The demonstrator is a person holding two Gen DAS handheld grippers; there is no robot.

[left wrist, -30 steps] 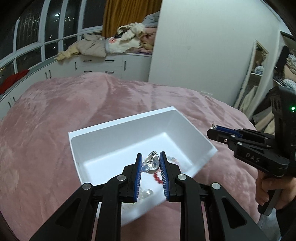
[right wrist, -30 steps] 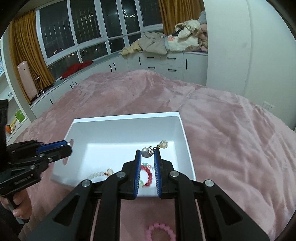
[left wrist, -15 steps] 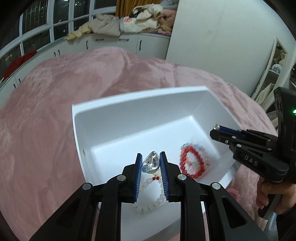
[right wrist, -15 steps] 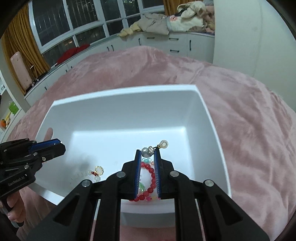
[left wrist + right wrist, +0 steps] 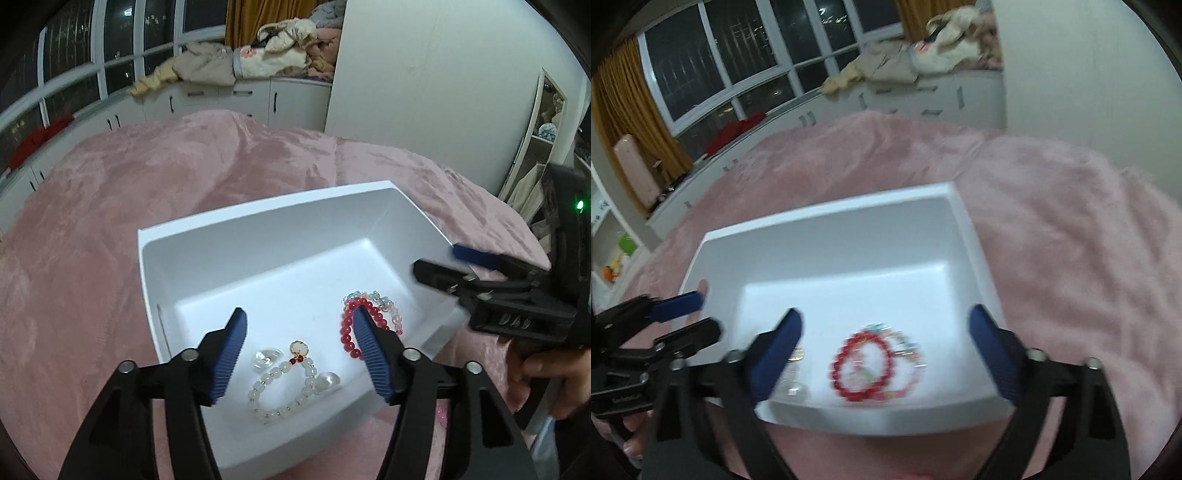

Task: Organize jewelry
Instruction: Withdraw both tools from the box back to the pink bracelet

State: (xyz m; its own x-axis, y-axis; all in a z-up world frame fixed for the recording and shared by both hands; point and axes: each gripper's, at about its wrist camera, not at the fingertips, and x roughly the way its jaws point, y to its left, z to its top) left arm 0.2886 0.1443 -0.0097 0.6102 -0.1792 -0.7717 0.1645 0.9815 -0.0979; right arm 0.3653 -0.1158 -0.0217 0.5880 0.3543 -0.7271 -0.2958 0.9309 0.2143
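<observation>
A white box sits on the pink bed cover. In it lie a red bead bracelet, a pastel bead bracelet, a white bead bracelet with a gold charm, a clear crystal piece and a pearl piece. My left gripper is open and empty above the box's near end. My right gripper is open and empty above the box; it also shows in the left wrist view.
The pink bed cover spreads around the box. White cabinets with piled clothes stand under dark windows behind. A white wall and a mirror are at right.
Both grippers have opened. The crystal piece has dropped from the left gripper and the pearl piece from the right gripper into the box.
</observation>
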